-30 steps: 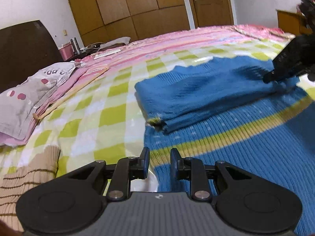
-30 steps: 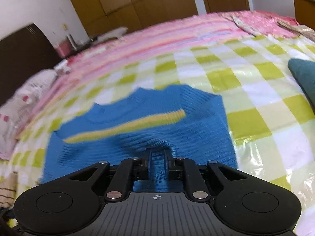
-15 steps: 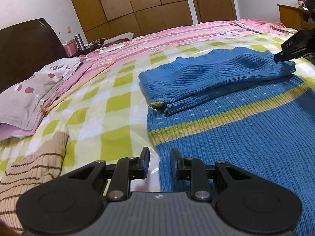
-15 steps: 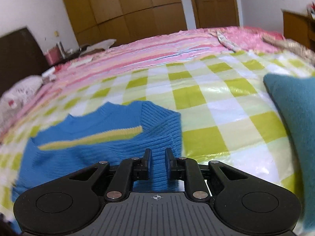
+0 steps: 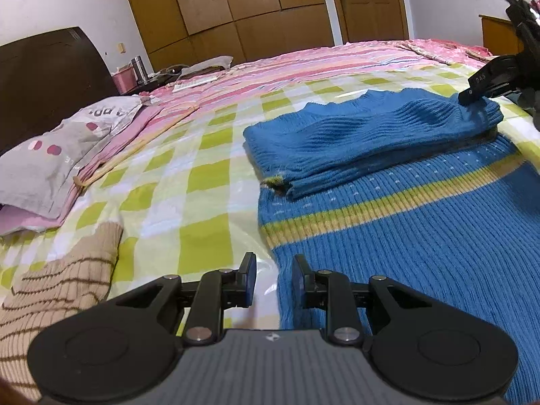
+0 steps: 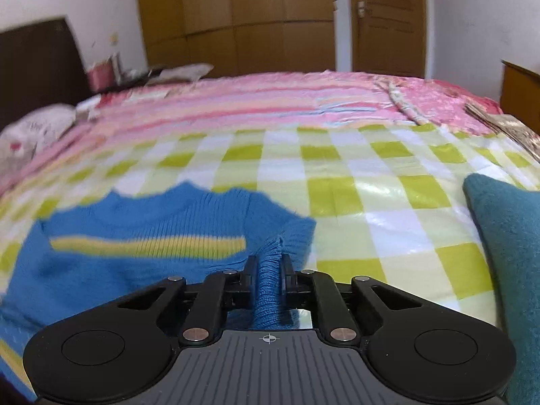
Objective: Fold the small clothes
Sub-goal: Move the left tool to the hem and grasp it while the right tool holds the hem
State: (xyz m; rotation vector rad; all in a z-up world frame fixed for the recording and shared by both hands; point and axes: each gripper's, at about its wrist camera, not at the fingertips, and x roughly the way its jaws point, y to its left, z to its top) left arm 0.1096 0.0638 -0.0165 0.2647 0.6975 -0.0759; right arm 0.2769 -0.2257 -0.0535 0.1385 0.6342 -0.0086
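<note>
A blue knit sweater [image 5: 405, 222] with a yellow stripe lies on the checked bed cover [image 5: 202, 182], its upper part folded over itself [image 5: 364, 135]. My left gripper [image 5: 273, 270] hovers open over the sweater's left edge, with nothing between its fingers. In the right wrist view, my right gripper [image 6: 268, 266] has a bunched ridge of the blue sweater [image 6: 135, 222] pinched between its jaws, which are closing. In the left wrist view the right gripper [image 5: 472, 92] touches the far right end of the folded layer.
A beige striped garment [image 5: 57, 290] lies at the near left and a grey pillow [image 5: 60, 148] beyond it. A teal garment [image 6: 506, 253] lies at the right. A dark headboard [image 5: 50, 77] and wooden wardrobes [image 5: 253, 10] stand behind the pink bedspread [image 5: 303, 67].
The right gripper has closed on a ridge of blue knit that now stands up between its jaws, and its view has swung right. The left gripper stays open, having shifted slightly.
</note>
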